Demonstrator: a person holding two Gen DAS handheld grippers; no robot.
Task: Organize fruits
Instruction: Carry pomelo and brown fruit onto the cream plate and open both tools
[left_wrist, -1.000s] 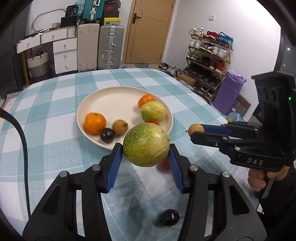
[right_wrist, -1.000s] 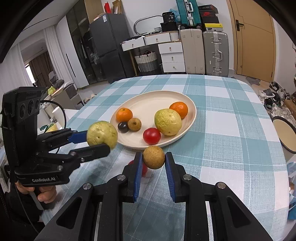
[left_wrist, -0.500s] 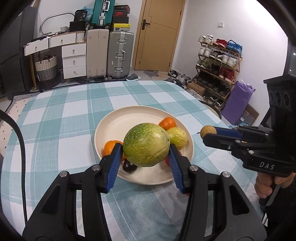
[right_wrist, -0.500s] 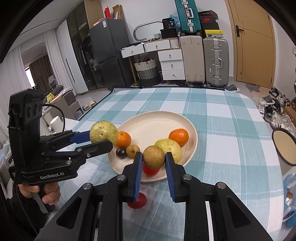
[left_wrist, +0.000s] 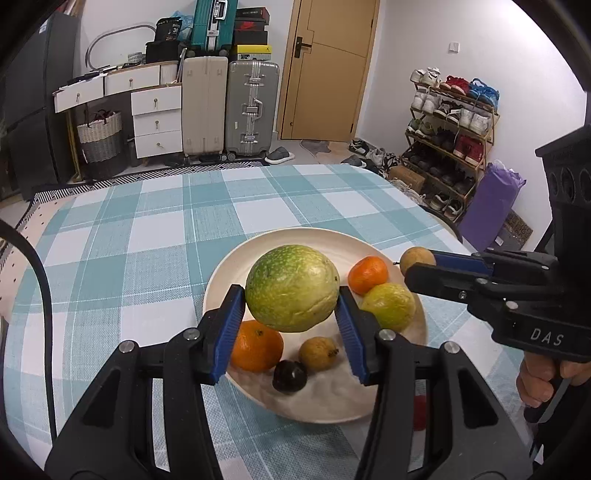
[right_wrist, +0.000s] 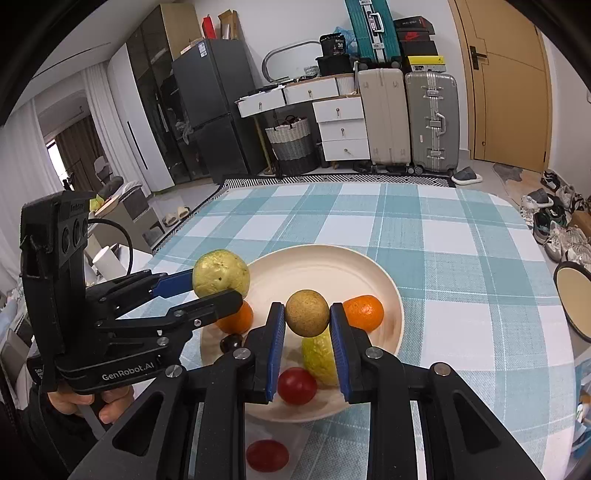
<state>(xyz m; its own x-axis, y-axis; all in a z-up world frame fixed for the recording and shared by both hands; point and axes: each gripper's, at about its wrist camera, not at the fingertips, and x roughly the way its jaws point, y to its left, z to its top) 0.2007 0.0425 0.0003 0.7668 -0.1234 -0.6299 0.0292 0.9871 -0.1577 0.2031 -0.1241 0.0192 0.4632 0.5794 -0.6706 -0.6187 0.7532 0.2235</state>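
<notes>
My left gripper (left_wrist: 291, 314) is shut on a large green-yellow guava (left_wrist: 291, 288) and holds it above the cream plate (left_wrist: 258, 254). My right gripper (right_wrist: 307, 321) is shut on a small brown round fruit (right_wrist: 307, 313), held over the plate (right_wrist: 384, 280). On the plate lie two oranges (left_wrist: 256, 345) (left_wrist: 368, 275), a second guava (left_wrist: 388, 306), a small brown fruit (left_wrist: 318, 353), a dark plum (left_wrist: 290, 376) and a red tomato (right_wrist: 296, 386). Another red tomato (right_wrist: 267, 455) lies on the cloth in front of the plate.
The table has a teal and white checked cloth (left_wrist: 147, 236). Suitcases (left_wrist: 251, 107), white drawers (left_wrist: 155, 122) and a shoe rack (left_wrist: 450, 122) stand beyond the far edge. A round stool (right_wrist: 572, 299) sits to the right of the table.
Both grippers have risen and moved forward over the plate, still holding their fruit. The plate now sits lower and closer in both views.
</notes>
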